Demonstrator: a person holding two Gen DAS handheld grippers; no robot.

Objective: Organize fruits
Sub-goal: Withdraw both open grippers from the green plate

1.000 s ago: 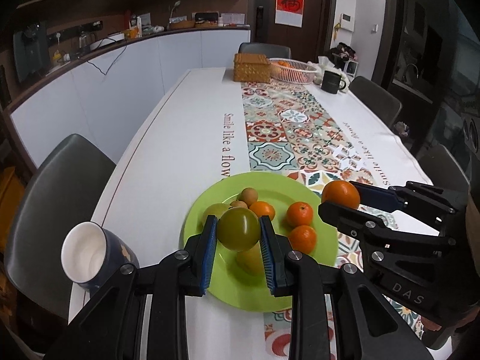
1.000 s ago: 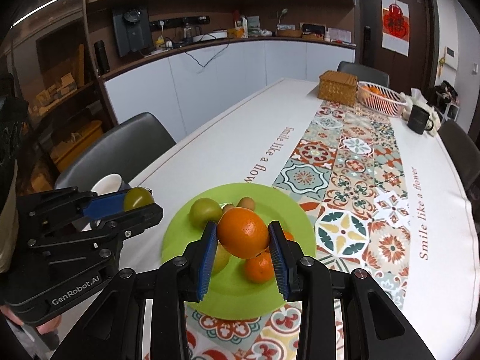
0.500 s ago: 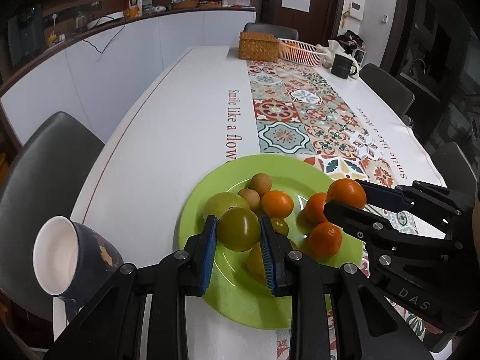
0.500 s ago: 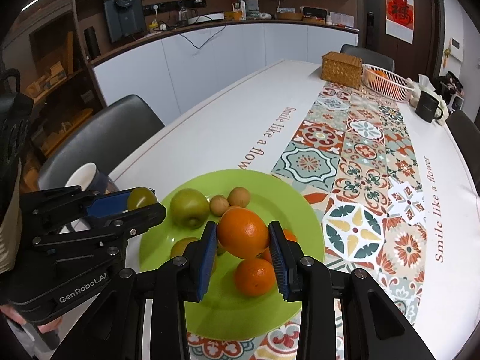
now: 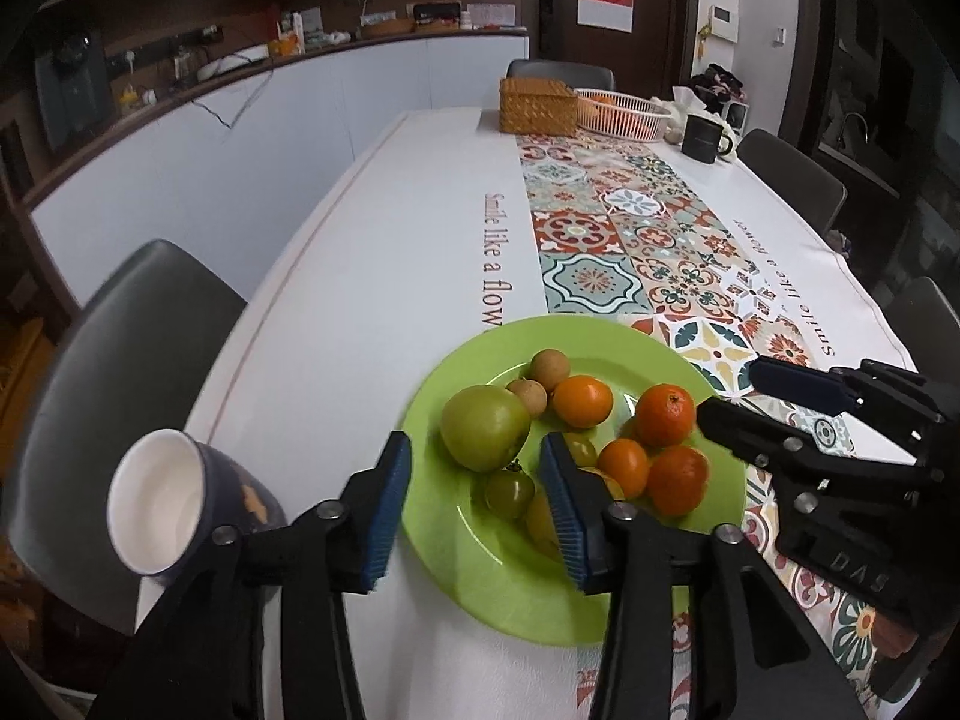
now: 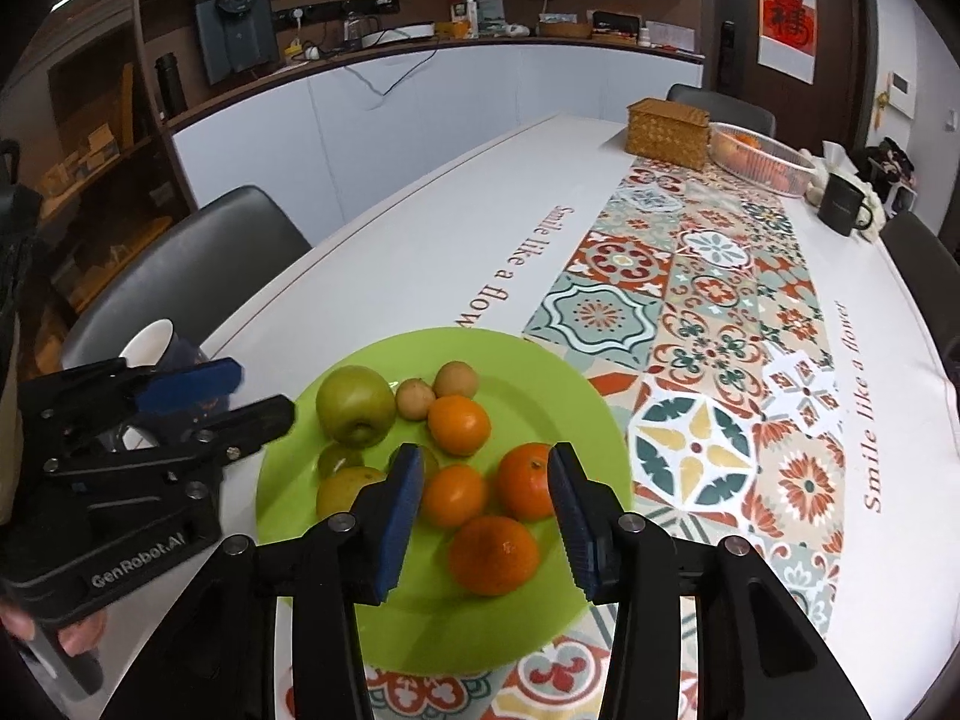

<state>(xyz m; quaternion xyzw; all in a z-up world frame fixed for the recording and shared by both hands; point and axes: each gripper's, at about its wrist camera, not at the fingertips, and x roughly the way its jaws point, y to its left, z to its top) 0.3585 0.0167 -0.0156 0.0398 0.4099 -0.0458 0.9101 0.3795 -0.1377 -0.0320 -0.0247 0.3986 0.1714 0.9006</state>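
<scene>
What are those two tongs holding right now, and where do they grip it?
Nothing. The left tongs and right tongs are open above the green plate.

Home dining area joined to a kitchen. Long dining table (image 5: pixel 384 252) under patterned runner (image 5: pixel 630 240), dark chairs (image 5: pixel 114 360) around it. Behind table: white counter (image 6: pixel 384 60) with appliances, shelves above, red door hanging (image 6: pixel 786 24) beyond far end.

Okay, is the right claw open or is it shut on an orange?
Open. The right claw has a wide gap between its blue pads, and the oranges lie loose on the green plate below.
</scene>
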